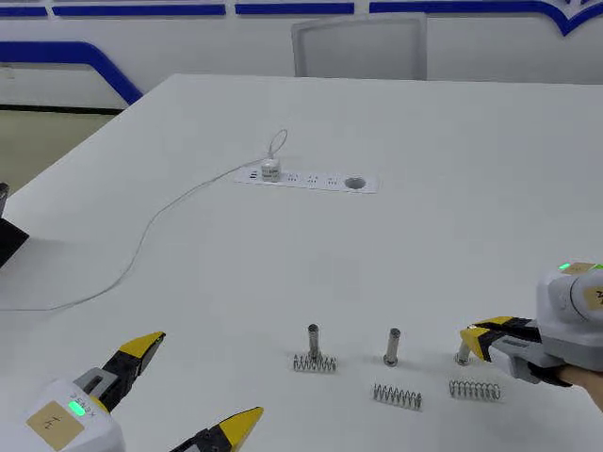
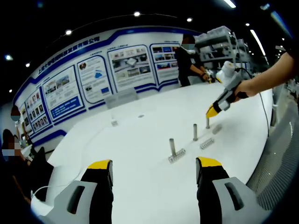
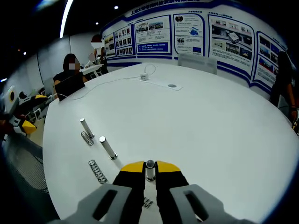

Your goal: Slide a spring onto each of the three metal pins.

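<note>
Right gripper (image 3: 149, 171) is clamped on the rightmost metal pin (image 3: 150, 164). The left gripper (image 2: 154, 163) hangs wide open, and three springs (image 1: 397, 396) are lying on the table (image 1: 424, 235).

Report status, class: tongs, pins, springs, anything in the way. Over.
Left tongs open, empty. Right tongs shut on right pin. Three springs flat on table, none on pins. Nothing in the way.

white table (image 1: 452, 141) | power strip (image 1: 311, 179) mid-table, plug (image 1: 270, 169) in it | cable (image 1: 139, 247) trailing left | chair (image 1: 358, 47) beyond far edge
</note>
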### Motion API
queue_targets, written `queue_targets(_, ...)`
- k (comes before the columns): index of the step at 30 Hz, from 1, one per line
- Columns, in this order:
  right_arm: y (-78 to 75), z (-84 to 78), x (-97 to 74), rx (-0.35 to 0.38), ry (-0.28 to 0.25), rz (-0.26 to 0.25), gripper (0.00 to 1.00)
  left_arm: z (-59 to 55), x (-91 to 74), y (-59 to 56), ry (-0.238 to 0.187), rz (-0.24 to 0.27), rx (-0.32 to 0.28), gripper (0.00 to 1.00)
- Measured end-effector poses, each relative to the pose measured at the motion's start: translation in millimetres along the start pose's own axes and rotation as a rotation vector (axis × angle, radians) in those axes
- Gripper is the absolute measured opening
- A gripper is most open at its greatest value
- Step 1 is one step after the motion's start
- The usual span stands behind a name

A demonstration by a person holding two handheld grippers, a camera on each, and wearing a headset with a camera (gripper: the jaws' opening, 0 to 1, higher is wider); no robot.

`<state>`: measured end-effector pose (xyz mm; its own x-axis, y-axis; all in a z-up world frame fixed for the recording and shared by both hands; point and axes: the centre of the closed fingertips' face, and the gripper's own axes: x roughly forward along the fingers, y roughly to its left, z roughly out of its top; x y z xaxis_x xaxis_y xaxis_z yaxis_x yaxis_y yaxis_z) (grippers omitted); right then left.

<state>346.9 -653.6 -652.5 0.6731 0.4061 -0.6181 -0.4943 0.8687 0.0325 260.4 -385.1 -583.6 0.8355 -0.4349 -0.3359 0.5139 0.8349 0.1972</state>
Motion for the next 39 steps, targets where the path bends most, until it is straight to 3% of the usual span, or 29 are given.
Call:
queue_targets(12,3.7,-1.7,-0.6,-0.041,0.014,0.019,0.09,0.9,0.0,1.0,-0.002,0.005,0.012,0.73)
queue_targets(22,6.1,5.2,-5.9,-0.04,-0.023,0.038,0.14,-1.6,1.1,-0.4,0.01,-0.001,0.018,0.72)
queue_targets(28,1.2,11.7,-22.6,-0.042,-0.095,0.035,0.22,-4.2,1.2,-2.2,0.024,-0.006,0.024,0.72)
queue_targets(32,-5.0,-0.5,-28.8,-0.074,-0.08,0.054,0.23,-4.2,1.2,-3.7,0.025,-0.012,0.033,0.72)
queue_targets(35,1.5,-16.9,-28.4,-0.08,-0.034,0.122,0.24,-4.7,1.4,-3.0,0.027,-0.01,0.029,0.72)
queue_targets(39,7.3,-32.0,-23.9,-0.127,-0.003,0.152,0.25,-6.7,1.9,-3.8,0.037,-0.011,0.031,0.72)
